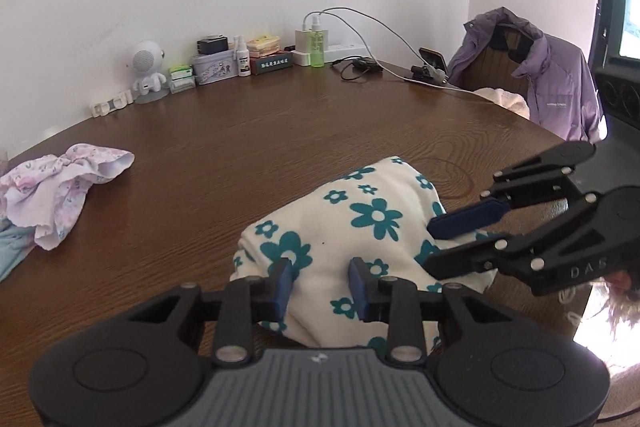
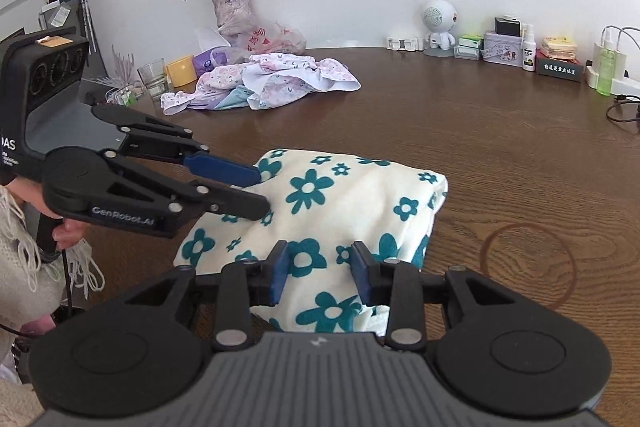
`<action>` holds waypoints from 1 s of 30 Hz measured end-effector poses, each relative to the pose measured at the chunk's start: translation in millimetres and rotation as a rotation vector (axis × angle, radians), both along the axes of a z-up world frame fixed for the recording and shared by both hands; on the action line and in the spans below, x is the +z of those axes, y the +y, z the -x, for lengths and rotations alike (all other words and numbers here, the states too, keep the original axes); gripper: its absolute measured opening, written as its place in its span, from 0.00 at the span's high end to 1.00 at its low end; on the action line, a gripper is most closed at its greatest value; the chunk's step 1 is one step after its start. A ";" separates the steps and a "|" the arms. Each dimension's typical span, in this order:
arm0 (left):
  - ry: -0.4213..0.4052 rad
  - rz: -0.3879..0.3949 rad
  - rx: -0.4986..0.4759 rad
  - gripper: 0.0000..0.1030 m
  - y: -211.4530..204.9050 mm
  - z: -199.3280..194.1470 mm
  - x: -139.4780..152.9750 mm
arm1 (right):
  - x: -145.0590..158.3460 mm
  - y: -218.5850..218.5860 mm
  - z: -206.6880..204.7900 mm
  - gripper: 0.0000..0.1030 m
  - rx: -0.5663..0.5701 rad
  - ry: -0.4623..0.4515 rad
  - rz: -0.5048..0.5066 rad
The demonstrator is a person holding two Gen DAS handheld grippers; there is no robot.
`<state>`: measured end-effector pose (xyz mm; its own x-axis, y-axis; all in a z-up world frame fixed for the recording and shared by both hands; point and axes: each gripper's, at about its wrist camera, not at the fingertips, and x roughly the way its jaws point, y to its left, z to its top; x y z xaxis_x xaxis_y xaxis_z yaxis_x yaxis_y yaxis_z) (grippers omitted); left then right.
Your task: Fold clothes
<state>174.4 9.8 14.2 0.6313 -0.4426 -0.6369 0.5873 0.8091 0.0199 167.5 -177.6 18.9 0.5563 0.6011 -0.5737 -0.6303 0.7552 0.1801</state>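
A cream cloth with teal flowers (image 1: 360,215) (image 2: 340,195) lies bundled near the front edge of the brown wooden table (image 1: 240,147). My left gripper (image 1: 322,283) (image 2: 262,191) is at the cloth's near left part, and its blue pads pinch a ridge of the fabric. My right gripper (image 2: 321,277) (image 1: 428,245) is over the near right part. Its jaws stand apart with cloth lying between them, and the pads do not press on it. A hand (image 2: 64,227) holds the left gripper's handle.
A pile of pink and pale blue clothes (image 1: 68,179) (image 2: 280,79) lies at the table's left. Along the wall stand a vase of dried roses (image 2: 232,11), a glass (image 2: 152,77), a white speaker (image 2: 438,23), small boxes, bottles and cables. A purple jacket (image 1: 560,83) hangs on a chair.
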 end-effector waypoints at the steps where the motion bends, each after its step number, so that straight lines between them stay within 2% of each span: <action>1: -0.004 0.009 0.009 0.71 0.7 0.8 -0.8 | -1.0 3.2 3.5 0.67 -0.015 -0.006 -0.003; 5: -0.047 0.040 0.059 0.69 -0.3 11.8 4.3 | -2.4 -0.6 5.7 0.67 -0.052 -0.014 -0.036; 7: -0.081 0.074 0.085 0.53 1.3 21.8 12.0 | 3.1 -6.7 6.9 0.64 -0.058 -0.015 -0.060; 8: -0.103 0.100 0.099 0.40 3.0 28.8 16.0 | 7.6 -11.1 10.1 0.55 -0.070 -0.026 -0.077; 9: -0.125 0.127 0.113 0.28 4.7 35.8 19.9 | 12.1 -15.5 13.4 0.39 -0.081 -0.036 -0.093; 11: -0.146 0.183 0.147 0.14 8.5 47.9 24.3 | 20.0 -23.3 20.3 0.18 -0.086 -0.044 -0.133; 12: -0.138 0.223 0.177 0.08 10.9 53.1 24.5 | 23.3 -26.8 23.8 0.12 -0.083 -0.043 -0.154; 13: -0.115 0.270 0.218 0.08 13.6 57.5 23.6 | 25.4 -29.2 26.9 0.08 -0.087 -0.037 -0.167; 14: -0.091 0.317 0.260 0.07 16.4 62.0 22.8 | 27.5 -31.4 30.1 0.01 -0.092 -0.032 -0.179; 16: -0.039 0.408 0.339 0.02 22.8 70.8 19.3 | 30.1 -33.4 37.2 0.00 -0.120 -0.030 -0.177; 18: -0.021 0.441 0.395 0.00 25.6 79.8 15.2 | 30.5 -33.5 44.6 0.00 -0.150 -0.025 -0.169; 23: -0.067 0.328 0.503 0.00 22.7 93.4 12.4 | 22.6 -30.6 61.9 0.00 -0.218 -0.007 -0.149; 28: -0.068 0.334 0.519 0.00 24.5 100.2 11.4 | 18.9 -24.6 71.3 0.00 -0.365 -0.036 -0.073; 30: -0.062 0.329 0.508 0.00 22.9 101.7 10.4 | 18.5 -24.5 71.5 0.00 -0.386 -0.043 -0.051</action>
